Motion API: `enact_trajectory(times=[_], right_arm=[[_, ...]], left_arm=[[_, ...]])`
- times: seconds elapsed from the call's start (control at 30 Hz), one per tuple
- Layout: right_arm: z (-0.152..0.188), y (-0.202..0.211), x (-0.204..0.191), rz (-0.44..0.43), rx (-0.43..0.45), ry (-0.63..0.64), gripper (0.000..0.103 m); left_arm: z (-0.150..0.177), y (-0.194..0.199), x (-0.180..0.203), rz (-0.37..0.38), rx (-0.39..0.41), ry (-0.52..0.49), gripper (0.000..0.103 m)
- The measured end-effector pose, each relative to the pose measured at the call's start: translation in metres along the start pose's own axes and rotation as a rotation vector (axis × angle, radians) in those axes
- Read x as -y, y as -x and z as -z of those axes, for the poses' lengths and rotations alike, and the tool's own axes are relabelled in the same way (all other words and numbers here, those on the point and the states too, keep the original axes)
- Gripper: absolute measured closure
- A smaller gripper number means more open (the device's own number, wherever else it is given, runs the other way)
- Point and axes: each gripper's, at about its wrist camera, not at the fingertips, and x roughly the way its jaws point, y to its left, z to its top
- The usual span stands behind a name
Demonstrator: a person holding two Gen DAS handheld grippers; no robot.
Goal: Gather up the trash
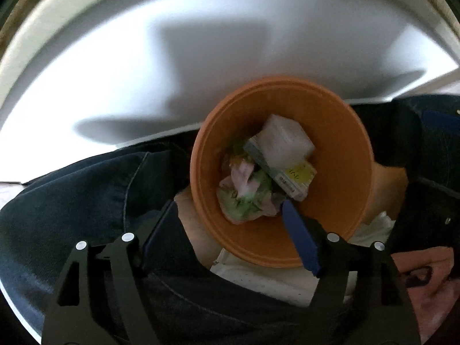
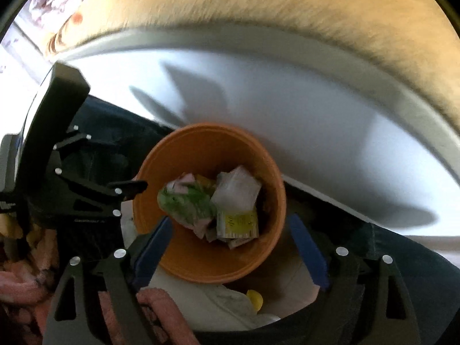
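Observation:
An orange bin [image 1: 339, 172] stands on the floor between a person's legs; it also shows in the right wrist view [image 2: 178, 155]. Inside lie a clear plastic bag [image 1: 284, 141], a yellow and white carton [image 1: 290, 175] and a crumpled green and pink wrapper [image 1: 247, 192]; the right wrist view shows the bag [image 2: 235, 189], the carton [image 2: 238, 224] and the wrapper [image 2: 189, 204]. My left gripper [image 1: 230, 215] is open and empty above the bin's near rim. My right gripper [image 2: 230, 227] is open and empty over the bin. The left gripper's body [image 2: 66, 172] shows at the bin's left.
A white table edge [image 1: 172, 72] curves behind the bin, with beige carpet [image 2: 287, 5] beyond it. Dark jeans [image 1: 72, 189] flank the bin. White cloth [image 1: 258, 281] lies below the bin. A pink fluffy fabric [image 2: 26, 284] and a small yellow object [image 2: 254, 299] lie near the right gripper.

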Motion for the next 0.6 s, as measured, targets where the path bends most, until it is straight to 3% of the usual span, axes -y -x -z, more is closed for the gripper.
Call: enact_trajectory(times=[0.13,0.53,0.6], right_arm=[[-0.007,0.037,0.002,0.021,0.106,-0.02,0.019],[-0.041,0.221,0.004,0.179,0.696,-0.006,0.006],[-0.047,0.241,0.003,0.19,0.757,-0.013,0.005]], left_arm=[[-0.003,0.046,-0.006,0.0,0.127,0.041,0.029],[-0.028,0.242,-0.018,-0.11,0.711,0.146,0.014],[-0.031,0.268,-0.019,-0.129,0.795,0.163,0.013]])
